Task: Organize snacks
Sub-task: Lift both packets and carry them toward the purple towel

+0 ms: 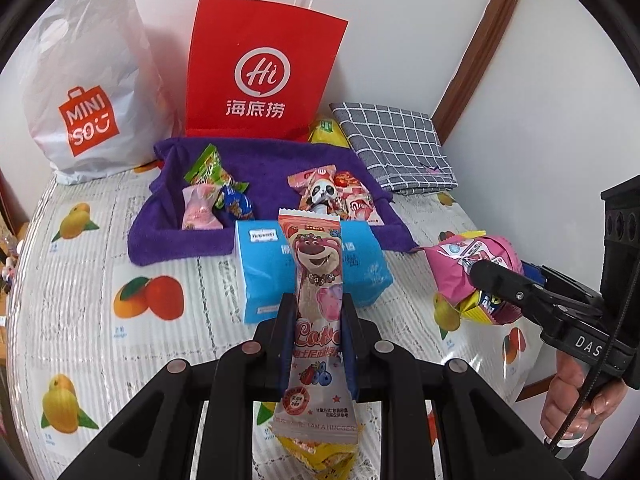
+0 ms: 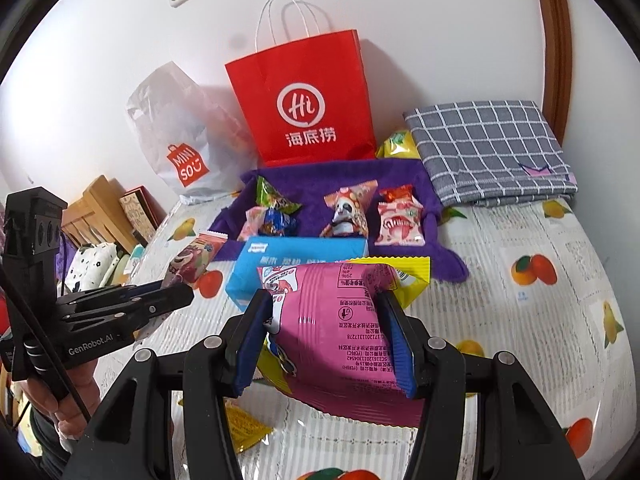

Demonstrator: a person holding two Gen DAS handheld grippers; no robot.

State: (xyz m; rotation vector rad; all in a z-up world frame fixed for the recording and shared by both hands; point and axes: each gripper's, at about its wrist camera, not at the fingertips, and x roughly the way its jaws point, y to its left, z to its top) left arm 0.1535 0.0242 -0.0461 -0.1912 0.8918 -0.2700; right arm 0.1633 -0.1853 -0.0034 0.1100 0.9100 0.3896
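White Miniso bag (image 1: 86, 92): stood at far left against the wall, probably a source or spare container.

Red paper bag (image 1: 260, 72): upright behind the tray, handles up.

Purple cloth tray (image 1: 168, 236): lay mid-table on the fruit-print tablecloth (image 1: 80, 300). It held a green packet (image 1: 204, 168) with small sweets at left and a panda packet (image 1: 320, 192) with strawberry packets at right, seemingly sorted by kind.

Blue box (image 1: 260, 272): sat just in front of the tray.

Left gripper (image 1: 318, 316): pinched the long bear-print snack bar (image 1: 316, 264) at mid-length, held upright above the table in front of the blue box, likely bound for the tray.

Checked cloth (image 1: 396, 148): folded at back right, a yellow packet (image 1: 326, 132) beside it.

Right gripper (image 2: 326, 336): clamped across a puffy pink snack bag (image 2: 336, 320), lifted off the table; a wide grip suited its bulk. Yellow packets lay beneath, not yet sorted.
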